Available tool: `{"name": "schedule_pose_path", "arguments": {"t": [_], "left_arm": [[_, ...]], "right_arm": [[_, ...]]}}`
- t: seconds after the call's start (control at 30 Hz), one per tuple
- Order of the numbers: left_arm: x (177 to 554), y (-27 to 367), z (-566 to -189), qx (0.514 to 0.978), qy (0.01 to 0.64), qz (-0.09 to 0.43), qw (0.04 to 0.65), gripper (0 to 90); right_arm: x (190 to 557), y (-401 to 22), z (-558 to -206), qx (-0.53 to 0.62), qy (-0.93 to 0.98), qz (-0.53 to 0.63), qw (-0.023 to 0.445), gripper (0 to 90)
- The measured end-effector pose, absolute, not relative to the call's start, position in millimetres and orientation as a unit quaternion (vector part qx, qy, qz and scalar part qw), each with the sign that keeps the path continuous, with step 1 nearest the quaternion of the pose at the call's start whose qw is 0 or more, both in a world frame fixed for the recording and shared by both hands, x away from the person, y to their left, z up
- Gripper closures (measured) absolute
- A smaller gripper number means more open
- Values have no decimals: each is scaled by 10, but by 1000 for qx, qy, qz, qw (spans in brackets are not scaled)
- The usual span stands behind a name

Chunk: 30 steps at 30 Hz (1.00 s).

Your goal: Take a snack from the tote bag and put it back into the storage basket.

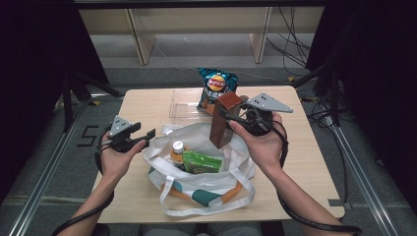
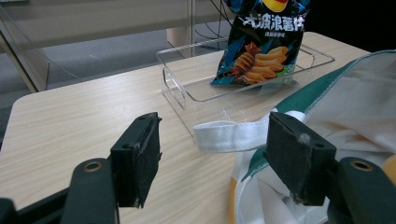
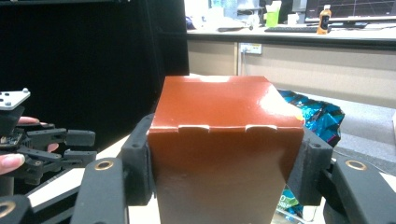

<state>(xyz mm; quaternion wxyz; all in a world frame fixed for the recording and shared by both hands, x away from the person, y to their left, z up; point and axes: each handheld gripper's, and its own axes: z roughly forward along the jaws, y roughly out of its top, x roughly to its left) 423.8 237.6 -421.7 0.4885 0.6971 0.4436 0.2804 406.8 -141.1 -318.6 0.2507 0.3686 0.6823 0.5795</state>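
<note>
1. Dark curtains flank a pale wooden table [image 1: 147, 103], with light shelving and loose cables on the grey floor behind it.
2. At the table's centre lies a white tote bag [image 1: 206, 187] with green and orange trim, mouth open upward.
3. Inside the bag lie a green packet [image 1: 201, 162] and, just at its 9 o'clock, a bottle [image 1: 177, 150] with a pale cap.
4. At 12 o'clock from the bag sits a clear plastic tray [image 1: 179, 105]; a dark blue chip bag [image 1: 216, 88] stands in its right half, leaning toward the back.
5. Seen from above, the right gripper [image 1: 223, 118] is at 1 o'clock from the bag's mouth, held above it in the person's right hand [image 1: 263, 142].
6. Its jaws are clamped on a brown box [image 1: 223, 120], one pad on each side wall; the right gripper view shows the box [image 3: 224, 154] upright between the pads, closed flap on top.
7. From above the box hangs over the bag's far right rim, tilted slightly.
8. At 9 o'clock from the bag, the left gripper [image 1: 147, 133] is held in the left hand [image 1: 115, 160], pointing at the bag's left edge.
9. Its jaws stand apart and grip nothing; in the left gripper view a white strap [image 2: 231, 135] of the bag lies on the table beyond the gap, the pads clear of it.
</note>
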Motion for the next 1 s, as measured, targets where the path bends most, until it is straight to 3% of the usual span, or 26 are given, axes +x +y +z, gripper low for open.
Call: {"name": "schedule_pose_path", "arguments": {"t": [1.0], "left_arm": [[4237,2374,-4216,697,443,280,489,346]], "right_arm": [[4187,-1428,-2932,369,649,610,267,393]]}}
